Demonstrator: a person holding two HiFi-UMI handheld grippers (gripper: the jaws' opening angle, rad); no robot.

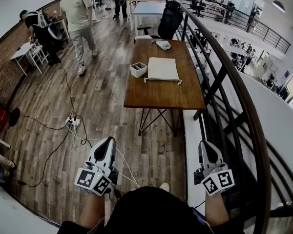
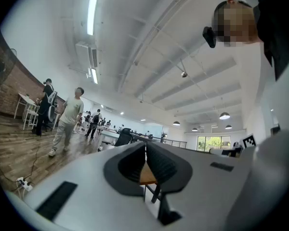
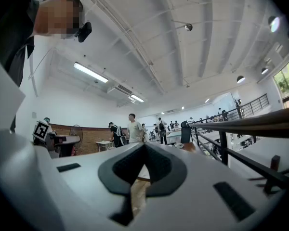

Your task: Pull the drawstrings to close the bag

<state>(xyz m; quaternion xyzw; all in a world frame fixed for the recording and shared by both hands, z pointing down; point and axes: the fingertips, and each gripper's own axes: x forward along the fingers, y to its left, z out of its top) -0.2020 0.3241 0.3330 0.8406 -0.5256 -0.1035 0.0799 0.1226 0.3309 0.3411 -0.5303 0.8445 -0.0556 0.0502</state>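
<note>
While the left tool [image 1: 107, 142] and right tool [image 1: 205, 146] hang closed and empty at the frame's bottom, the bag [image 1: 162, 68] lies on the bench [image 1: 163, 95] at upper centre, well apart; its drawstrings [image 1: 162, 80] look unpulled, so the whole task is left.

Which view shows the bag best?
Head view: the bag lies flat on the table, whole outline and both drawstring ends visible, though far off. Left gripper view shows only a sliver of table past its shut jaws, no bag. Right gripper view: a pale patch there, too small to tell.
</note>
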